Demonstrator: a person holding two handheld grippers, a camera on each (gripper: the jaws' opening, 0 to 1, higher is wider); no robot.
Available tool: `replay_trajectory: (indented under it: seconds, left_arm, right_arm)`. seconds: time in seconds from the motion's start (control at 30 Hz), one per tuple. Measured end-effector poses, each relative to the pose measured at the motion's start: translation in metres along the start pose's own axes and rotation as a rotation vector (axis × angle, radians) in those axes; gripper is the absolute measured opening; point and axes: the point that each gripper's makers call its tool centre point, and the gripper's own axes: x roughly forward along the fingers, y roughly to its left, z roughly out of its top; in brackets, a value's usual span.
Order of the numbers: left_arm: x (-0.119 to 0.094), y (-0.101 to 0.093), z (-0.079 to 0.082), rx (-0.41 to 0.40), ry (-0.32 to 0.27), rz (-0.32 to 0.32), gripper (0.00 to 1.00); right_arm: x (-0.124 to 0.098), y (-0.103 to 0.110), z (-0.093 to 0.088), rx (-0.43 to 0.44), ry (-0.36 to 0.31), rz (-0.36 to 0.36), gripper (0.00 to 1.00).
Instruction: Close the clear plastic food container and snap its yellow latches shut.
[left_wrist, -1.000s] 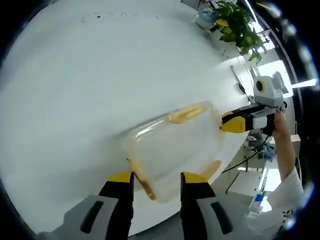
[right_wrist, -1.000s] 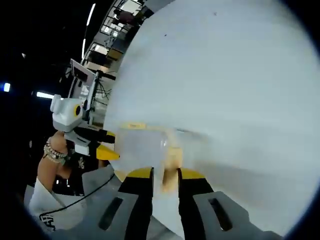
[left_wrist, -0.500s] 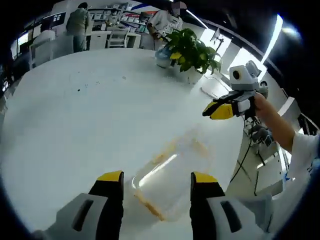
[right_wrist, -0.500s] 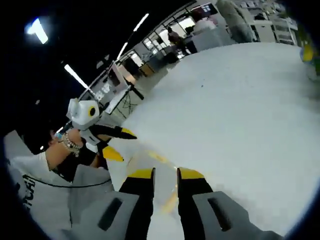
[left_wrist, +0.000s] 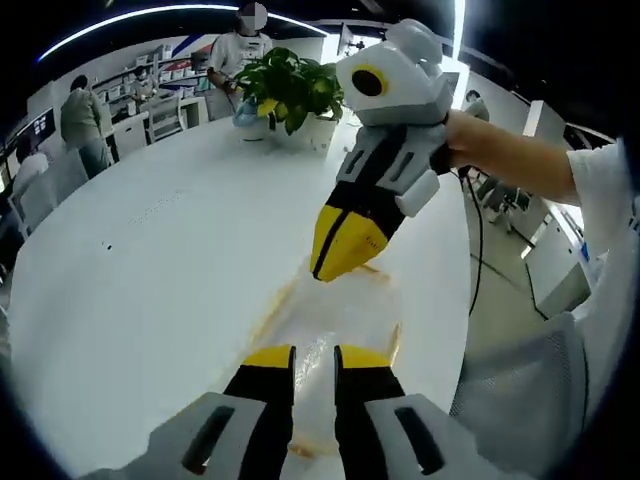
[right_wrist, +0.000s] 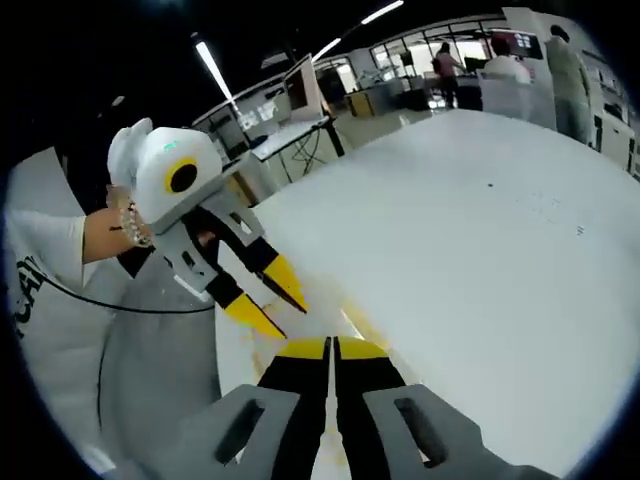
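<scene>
Half a second ago the left gripper (left_wrist: 313, 360) stood wide apart over the container (left_wrist: 335, 320); now its jaws are narrowed to a small gap above the clear lid on the white table (left_wrist: 150, 280). The right gripper (right_wrist: 331, 349), already nearly closed, now has its jaws clenched together, empty. No writing is readable. Farther off, the left gripper view shows a potted plant (left_wrist: 290, 90).

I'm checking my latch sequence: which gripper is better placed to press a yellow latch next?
Probably the right gripper: its closed tips sit at the far end of the clear container, beside a yellow latch. The left gripper hovers over the near end, jaws slightly apart.
</scene>
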Motion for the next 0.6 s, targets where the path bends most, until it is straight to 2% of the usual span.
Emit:
replay_trajectory:
  seconds: [0.27, 0.37, 0.43, 0.5, 0.6]
  left_arm:
    - [0.012, -0.013, 0.002, 0.047, -0.001, -0.036, 0.01]
    - [0.014, -0.015, -0.003, 0.066, 0.016, -0.04, 0.06]
    - [0.014, -0.021, -0.003, 0.109, 0.013, -0.065, 0.11]
    - [0.015, -0.024, -0.002, 0.112, 0.009, -0.068, 0.13]
    - [0.015, -0.03, 0.0, 0.138, -0.002, -0.078, 0.21]
  right_arm:
    - [0.011, -0.005, -0.002, -0.04, 0.036, 0.0, 0.0]
    - [0.014, -0.01, -0.002, -0.045, 0.045, 0.001, 0.0]
    - [0.016, -0.013, -0.002, -0.045, 0.05, -0.005, 0.02]
    - [0.018, -0.015, 0.0, -0.051, 0.048, -0.005, 0.03]
    - [0.02, -0.021, 0.006, -0.048, 0.035, -0.021, 0.1]
